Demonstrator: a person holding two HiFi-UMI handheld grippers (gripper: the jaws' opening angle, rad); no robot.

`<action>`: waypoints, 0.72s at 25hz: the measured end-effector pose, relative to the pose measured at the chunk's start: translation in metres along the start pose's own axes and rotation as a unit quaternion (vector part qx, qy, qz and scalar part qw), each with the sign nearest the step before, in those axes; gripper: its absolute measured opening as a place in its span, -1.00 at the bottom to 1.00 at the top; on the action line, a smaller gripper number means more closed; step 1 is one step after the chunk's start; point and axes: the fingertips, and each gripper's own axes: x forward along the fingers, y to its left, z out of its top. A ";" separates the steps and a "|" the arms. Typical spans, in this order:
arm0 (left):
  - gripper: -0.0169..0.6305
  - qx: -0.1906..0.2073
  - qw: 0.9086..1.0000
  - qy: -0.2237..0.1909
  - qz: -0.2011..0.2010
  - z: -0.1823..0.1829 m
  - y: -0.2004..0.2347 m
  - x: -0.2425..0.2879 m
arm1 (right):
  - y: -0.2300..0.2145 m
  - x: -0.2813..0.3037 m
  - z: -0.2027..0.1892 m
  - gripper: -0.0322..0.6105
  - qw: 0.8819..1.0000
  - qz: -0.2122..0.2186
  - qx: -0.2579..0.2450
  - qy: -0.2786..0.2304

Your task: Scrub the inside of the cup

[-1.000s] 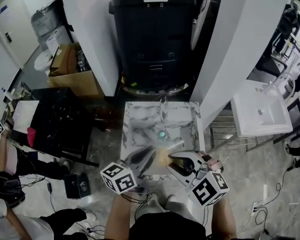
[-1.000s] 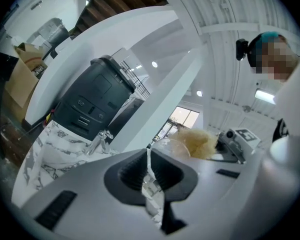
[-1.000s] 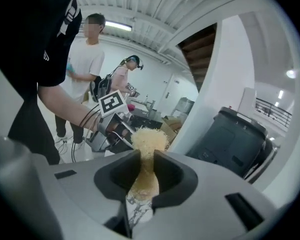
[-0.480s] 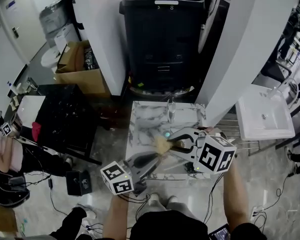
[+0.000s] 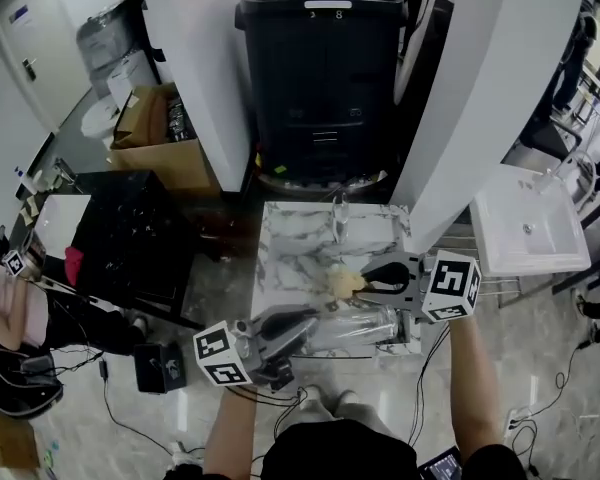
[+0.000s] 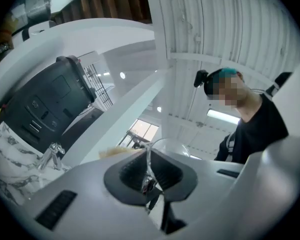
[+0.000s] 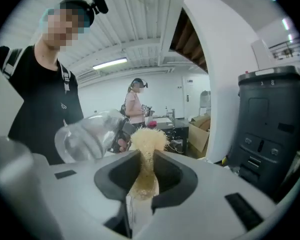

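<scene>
A clear glass cup (image 5: pixel 362 325) lies on its side over the marble sink counter (image 5: pixel 290 243). My left gripper (image 5: pixel 310 320) is shut on the cup's rim. In the left gripper view the thin glass wall (image 6: pixel 149 166) runs between the pads of the left gripper (image 6: pixel 150 168). My right gripper (image 5: pixel 366 278) is shut on a beige fibrous scrubber (image 5: pixel 345 283), which sits just beyond the cup, outside it. In the right gripper view the right gripper (image 7: pixel 145 168) pinches the scrubber (image 7: pixel 147 141), with the cup (image 7: pixel 85 136) to its left and apart from it.
A faucet (image 5: pixel 340 213) stands at the counter's back edge. Behind it are a black bin (image 5: pixel 325 68) and two white pillars. A black table (image 5: pixel 120 238) and a cardboard box (image 5: pixel 155 133) stand to the left, a white basin (image 5: pixel 530 233) to the right. Another person (image 7: pixel 135 104) stands far off.
My right gripper has risen from the counter's front right corner with the scrubber and now sits beyond the cup. The left gripper has kept its hold and barely moved.
</scene>
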 end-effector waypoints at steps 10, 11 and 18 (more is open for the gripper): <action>-0.86 -0.064 0.989 -0.070 0.113 0.016 0.058 0.005 | 0.056 0.017 -0.007 -0.63 0.996 -0.042 0.021 -0.079; -0.86 -0.065 0.988 -0.067 0.119 0.015 0.061 0.006 | 0.060 0.020 -0.003 -0.63 0.995 -0.048 0.011 -0.082; -0.86 -0.065 0.988 -0.066 0.121 0.017 0.065 -0.001 | 0.080 0.013 0.032 -0.63 0.991 -0.067 -0.027 -0.111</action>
